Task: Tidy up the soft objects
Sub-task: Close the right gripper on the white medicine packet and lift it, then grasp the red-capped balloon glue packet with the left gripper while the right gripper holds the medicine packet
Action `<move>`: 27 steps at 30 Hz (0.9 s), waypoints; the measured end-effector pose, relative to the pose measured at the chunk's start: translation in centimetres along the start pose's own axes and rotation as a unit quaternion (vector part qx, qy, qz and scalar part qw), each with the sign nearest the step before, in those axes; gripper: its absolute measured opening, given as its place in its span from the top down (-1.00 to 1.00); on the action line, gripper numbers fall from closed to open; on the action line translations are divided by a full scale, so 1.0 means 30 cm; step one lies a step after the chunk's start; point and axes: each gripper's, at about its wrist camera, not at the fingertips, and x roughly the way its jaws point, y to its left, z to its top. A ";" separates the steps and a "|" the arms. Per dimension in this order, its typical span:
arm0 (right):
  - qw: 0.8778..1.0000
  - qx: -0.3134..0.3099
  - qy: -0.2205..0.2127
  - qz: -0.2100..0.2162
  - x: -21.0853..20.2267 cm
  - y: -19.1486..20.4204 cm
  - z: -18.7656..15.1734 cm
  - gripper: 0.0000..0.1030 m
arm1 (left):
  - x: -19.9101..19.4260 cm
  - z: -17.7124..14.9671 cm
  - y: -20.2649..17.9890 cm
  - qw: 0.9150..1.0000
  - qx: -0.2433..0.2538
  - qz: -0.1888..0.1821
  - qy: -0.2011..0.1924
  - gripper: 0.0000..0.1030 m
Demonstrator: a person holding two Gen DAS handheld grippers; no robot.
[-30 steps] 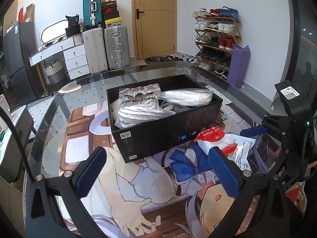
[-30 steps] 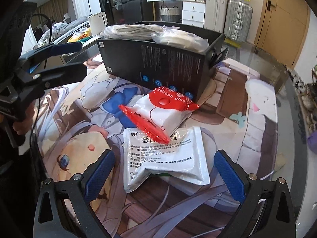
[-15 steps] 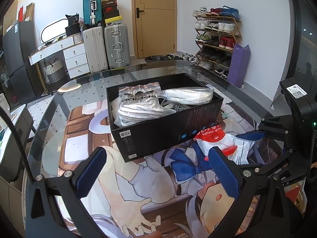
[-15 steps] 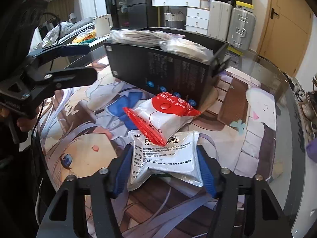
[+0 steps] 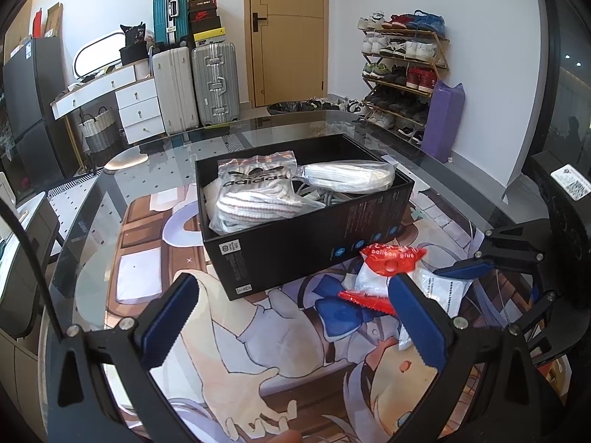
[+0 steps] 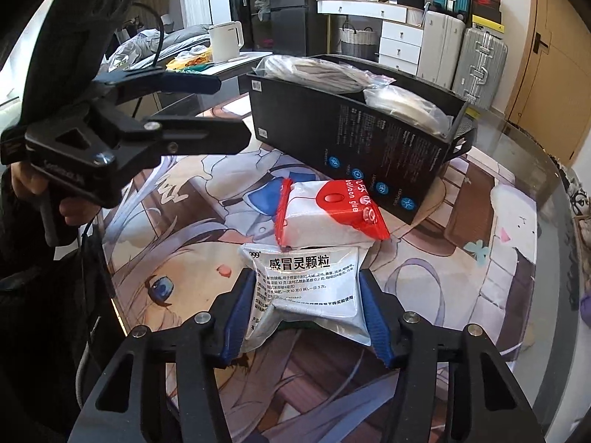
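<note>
A black box (image 5: 306, 236) stands on the glass table and holds a striped Adidas bag (image 5: 258, 195) and a clear white bag (image 5: 347, 175). In front of it lie a red-and-white balloon glue pouch (image 6: 328, 214) and a white medicine pouch (image 6: 306, 295). My right gripper (image 6: 306, 317) is shut on the medicine pouch, squeezing its sides. It also shows in the left wrist view (image 5: 461, 269). My left gripper (image 5: 295, 321) is open and empty, above the mat in front of the box.
A printed anime mat (image 5: 229, 350) covers the table under glass. Suitcases (image 5: 192, 85), a white dresser (image 5: 122, 107) and a shoe rack (image 5: 402, 70) stand behind. A white kettle (image 6: 225, 42) sits on a side counter.
My right gripper closed from wide open onto the medicine pouch, crumpling it. The left gripper stayed nearly still and open.
</note>
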 end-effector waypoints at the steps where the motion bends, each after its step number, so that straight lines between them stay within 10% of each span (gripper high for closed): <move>1: 1.000 0.000 -0.003 0.002 -0.009 0.000 -0.005 -0.09 | 0.001 0.000 0.000 1.000 -0.001 -0.002 0.001 -1.00; 27: 0.998 0.045 -0.031 -0.035 -0.136 -0.142 -0.046 -0.09 | 0.116 -0.030 -0.151 0.994 0.077 -0.062 0.053 -0.98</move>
